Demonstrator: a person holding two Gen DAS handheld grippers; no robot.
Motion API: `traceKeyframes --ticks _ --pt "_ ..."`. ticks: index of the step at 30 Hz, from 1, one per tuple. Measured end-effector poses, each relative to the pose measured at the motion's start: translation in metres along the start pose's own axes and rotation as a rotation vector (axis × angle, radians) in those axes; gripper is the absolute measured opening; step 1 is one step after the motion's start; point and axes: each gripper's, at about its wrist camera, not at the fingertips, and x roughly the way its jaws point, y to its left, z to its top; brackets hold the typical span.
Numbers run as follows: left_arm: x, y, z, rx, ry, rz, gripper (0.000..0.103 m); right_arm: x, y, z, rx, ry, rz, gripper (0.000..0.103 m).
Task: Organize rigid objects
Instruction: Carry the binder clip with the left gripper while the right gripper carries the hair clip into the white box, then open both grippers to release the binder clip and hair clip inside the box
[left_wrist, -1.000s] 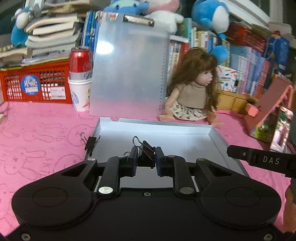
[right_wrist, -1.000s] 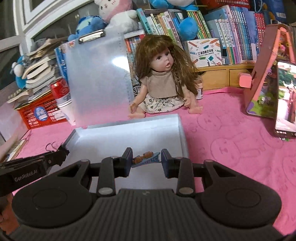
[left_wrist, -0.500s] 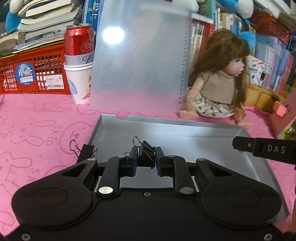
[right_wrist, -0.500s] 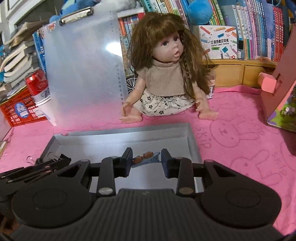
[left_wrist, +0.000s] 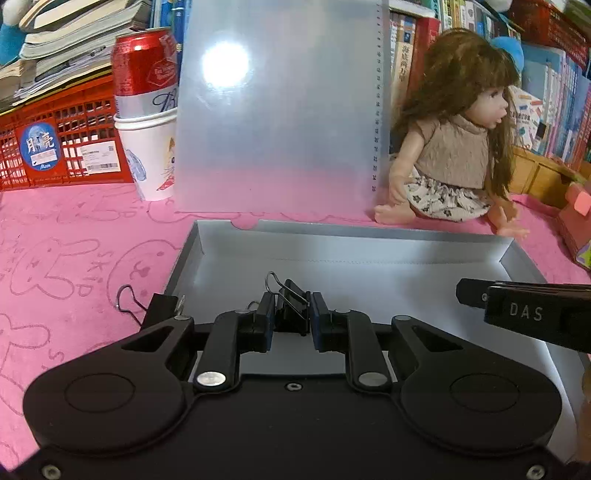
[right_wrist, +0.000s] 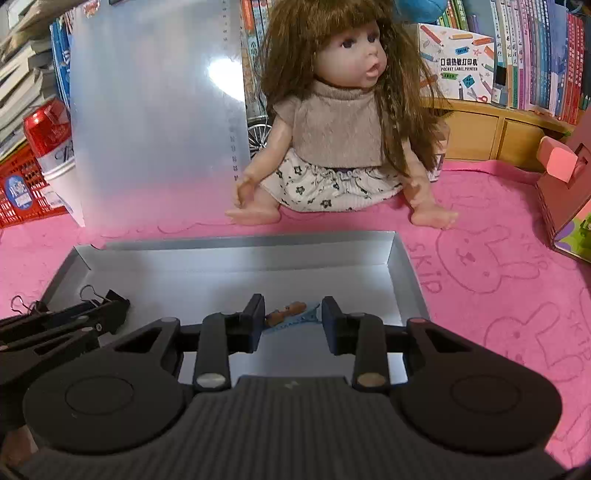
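A shallow silver tray (left_wrist: 369, 254) lies on the pink mat and also shows in the right wrist view (right_wrist: 236, 254). My left gripper (left_wrist: 292, 317) is shut on a black binder clip (left_wrist: 293, 304) and holds it over the tray's near left part. A second binder clip (left_wrist: 160, 304) lies on the mat just outside the tray's left wall. My right gripper (right_wrist: 293, 317) holds a blue hair clip with a brown bear (right_wrist: 291, 314) between its fingers, over the tray's near right part. The left gripper's tip with its clip shows in the right wrist view (right_wrist: 103, 306).
A doll (right_wrist: 340, 122) sits behind the tray. A translucent clipboard (left_wrist: 280, 110) stands upright at the back left, beside a paper cup holding a red can (left_wrist: 146, 107) and a red crate (left_wrist: 55, 147). Books line the back; a pink toy house (right_wrist: 569, 192) stands at right.
Both grippers have moved forward and lower over the tray, each still holding its clip. The doll and clipboard look nearer.
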Motion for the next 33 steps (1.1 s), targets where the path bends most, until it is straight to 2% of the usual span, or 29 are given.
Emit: traceKeyframes --ticks 22,25,26,28,29,33 --pt "0.002 -0.004 0.000 0.028 0.015 0.010 0.020 0.005 -0.001 -0.002 -0.003 0.017 -0.013 0.039" --pt "0.002 -0.005 0.000 0.035 0.016 0.007 0.020 0.005 -0.001 -0.002 -0.003 0.016 -0.014 0.043" --pt "0.001 -0.005 0.000 0.033 0.017 0.006 0.023 0.004 -0.001 -0.002 -0.003 0.014 -0.016 0.043" --pt "0.000 -0.004 -0.001 0.029 0.017 0.000 0.031 0.002 -0.001 -0.002 -0.003 0.008 -0.019 0.055" --pt "-0.001 -0.004 -0.001 0.028 0.016 0.001 0.037 0.000 -0.001 -0.002 -0.003 0.003 -0.019 0.056" --pt "-0.010 -0.004 -0.002 0.036 0.001 0.001 0.042 -0.009 -0.003 -0.001 -0.006 -0.011 -0.015 0.061"
